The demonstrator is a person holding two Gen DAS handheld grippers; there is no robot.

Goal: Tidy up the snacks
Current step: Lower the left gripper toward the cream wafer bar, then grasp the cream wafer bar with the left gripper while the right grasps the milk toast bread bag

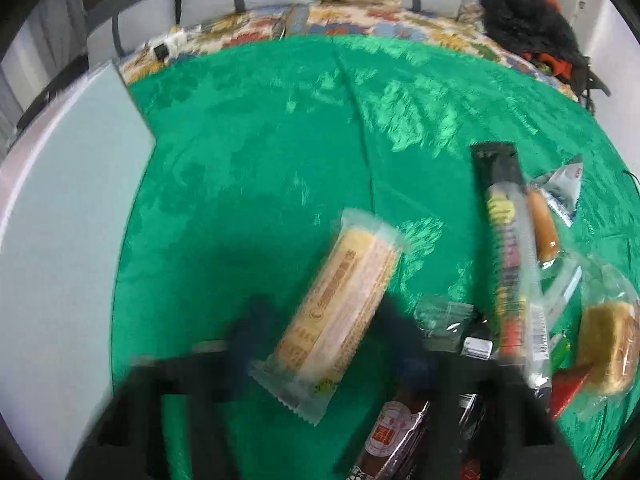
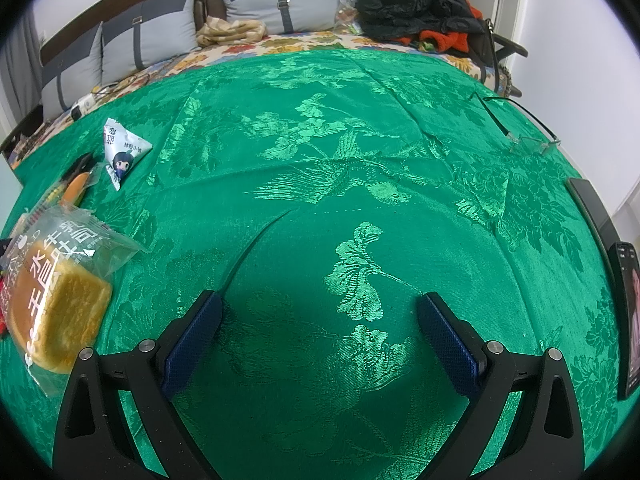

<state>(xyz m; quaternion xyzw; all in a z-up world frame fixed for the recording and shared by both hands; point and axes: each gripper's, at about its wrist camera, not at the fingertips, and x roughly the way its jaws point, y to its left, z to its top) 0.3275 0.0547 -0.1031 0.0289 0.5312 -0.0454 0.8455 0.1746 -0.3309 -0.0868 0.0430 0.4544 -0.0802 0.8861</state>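
1. The fingers of the left gripper (image 1: pixel 320 344) sit either side of a long yellow wafer pack (image 1: pixel 340 312) in a clear wrapper. The picture is blurred there, but the dark fingers look pressed against the pack's two long sides, so I read them as clamped on it, with its lower end angled toward the camera.
2. The fingers of the right gripper (image 2: pixel 320 336) stand wide apart over bare green cloth (image 2: pixel 360 140), with nothing between them.
3. The surface looks like a bed, spread with that cloth. The other snacks lie in a loose cluster to the right in the left wrist view: a long dark-wrapped bar (image 1: pixel 508 248), a small sausage (image 1: pixel 542 228) beside it, a triangular white packet (image 1: pixel 560 188) further back, a wrapped bread loaf (image 1: pixel 608 352) near the edge, and a dark red packet (image 1: pixel 392 436) just under the gripper.
4. A pale flat panel (image 1: pixel 68 220) fills the left edge; I cannot tell whether it is a box or a tray.
5. The step in hand appears to be taking the wafer pack out of the pile.
6. Next, I judge, it should be carried clear of the neighbouring wrappers and set down where the sorted snacks belong. The thin wrapper could slip, so the grip needs to hold firm.
7. The right gripper is free to take the bread loaf, the snack nearest it.
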